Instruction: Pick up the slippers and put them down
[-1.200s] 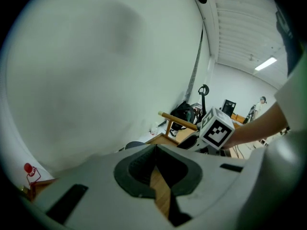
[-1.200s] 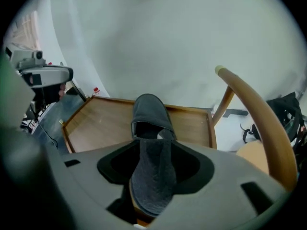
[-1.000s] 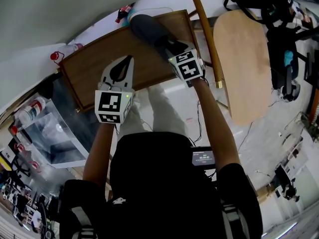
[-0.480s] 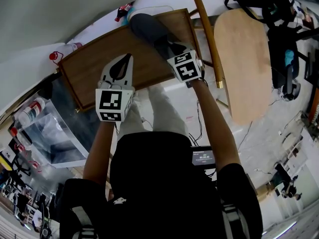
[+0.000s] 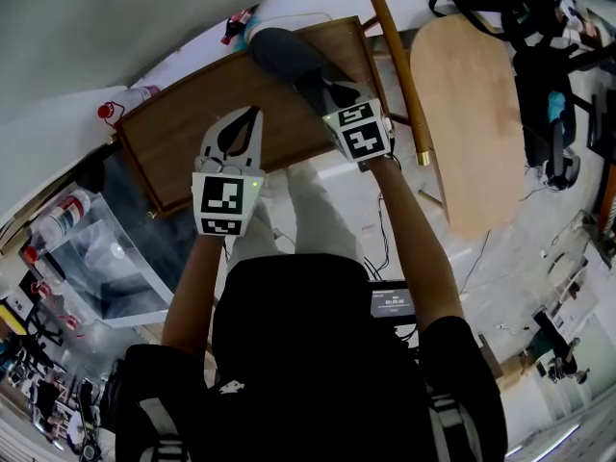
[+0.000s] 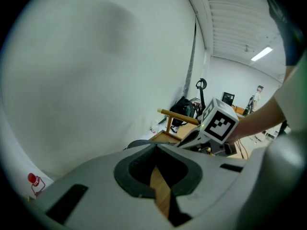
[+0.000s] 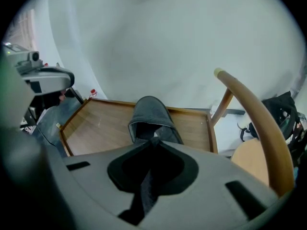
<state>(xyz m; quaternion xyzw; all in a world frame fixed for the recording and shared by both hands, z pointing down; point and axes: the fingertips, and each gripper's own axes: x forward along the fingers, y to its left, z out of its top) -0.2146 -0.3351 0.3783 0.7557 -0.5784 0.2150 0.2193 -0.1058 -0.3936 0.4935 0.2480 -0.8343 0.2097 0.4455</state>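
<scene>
Person: black short-sleeved top (image 5: 318,354) with a small white logo, pale trousers (image 5: 313,215), black shoulder straps (image 5: 159,422) with grey panels. Black box with lit screen (image 5: 393,303) at the hip. Left gripper (image 5: 252,114) and right gripper (image 5: 327,92): pale grey shells, black-lined teardrop hollow between jaws, white cube with black square markers at the back. Green LED on left cube. Right jaws closing, slipper (image 5: 284,56) fabric between them.

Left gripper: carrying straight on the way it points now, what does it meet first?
Probably the wooden table top: the left gripper tilts down over it and bare wood shows past its tips. Depth is unclear; the slipper lies aside.
</scene>
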